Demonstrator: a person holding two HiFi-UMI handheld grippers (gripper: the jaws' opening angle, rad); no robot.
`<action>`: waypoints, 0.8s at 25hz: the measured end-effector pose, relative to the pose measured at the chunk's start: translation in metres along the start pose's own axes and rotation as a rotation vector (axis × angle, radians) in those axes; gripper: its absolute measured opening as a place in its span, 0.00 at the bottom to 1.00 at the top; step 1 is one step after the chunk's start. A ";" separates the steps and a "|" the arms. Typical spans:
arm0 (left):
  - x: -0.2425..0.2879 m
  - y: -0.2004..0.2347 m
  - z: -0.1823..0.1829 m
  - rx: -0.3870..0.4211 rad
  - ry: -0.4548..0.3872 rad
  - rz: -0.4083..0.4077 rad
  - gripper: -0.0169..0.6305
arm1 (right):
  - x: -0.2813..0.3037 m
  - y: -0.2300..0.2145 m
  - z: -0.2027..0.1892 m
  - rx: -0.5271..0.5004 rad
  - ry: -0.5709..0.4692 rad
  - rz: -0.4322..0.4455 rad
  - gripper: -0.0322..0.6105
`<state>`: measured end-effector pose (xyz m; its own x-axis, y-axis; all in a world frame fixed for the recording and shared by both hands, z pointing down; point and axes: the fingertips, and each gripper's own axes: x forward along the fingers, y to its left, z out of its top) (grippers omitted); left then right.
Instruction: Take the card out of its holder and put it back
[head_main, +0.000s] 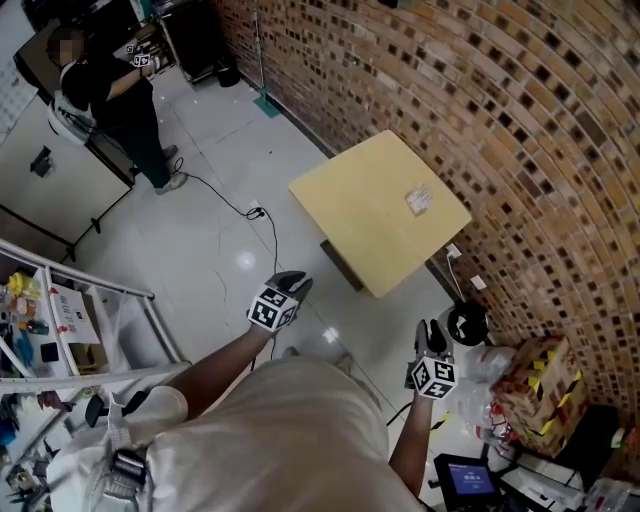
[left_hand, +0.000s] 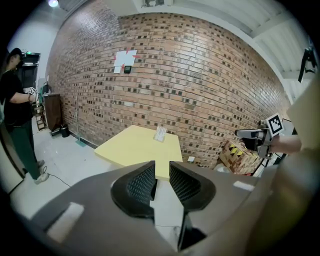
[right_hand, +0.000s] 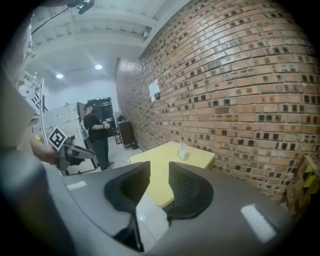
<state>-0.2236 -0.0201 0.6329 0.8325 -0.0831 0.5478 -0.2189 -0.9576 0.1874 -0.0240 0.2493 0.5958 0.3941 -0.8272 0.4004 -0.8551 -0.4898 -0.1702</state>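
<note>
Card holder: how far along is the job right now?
Nothing looks done: the holder stands untouched on the yellow table. Nothing is in hand; the left gripper and right gripper are open, empty, short of the table. Left: approach, pull the card, reinsert.

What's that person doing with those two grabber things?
A person stands back from a square yellow table by the brick wall, with a grey two-jaw gripper in each hand. A small pale card holder sits on the table near the wall. The left gripper and the right gripper both have jaws apart with nothing between them, and neither has reached the holder. Another person in dark clothes stands farther off.
</note>
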 end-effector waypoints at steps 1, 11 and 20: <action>-0.001 0.000 -0.001 0.001 0.000 -0.001 0.19 | -0.001 0.002 0.000 -0.003 0.000 -0.001 0.24; -0.003 -0.002 -0.001 0.021 -0.003 -0.036 0.19 | -0.007 0.016 0.013 -0.040 -0.014 -0.014 0.22; 0.030 -0.031 0.008 0.036 0.015 -0.056 0.19 | -0.010 -0.016 0.028 -0.049 -0.027 -0.020 0.21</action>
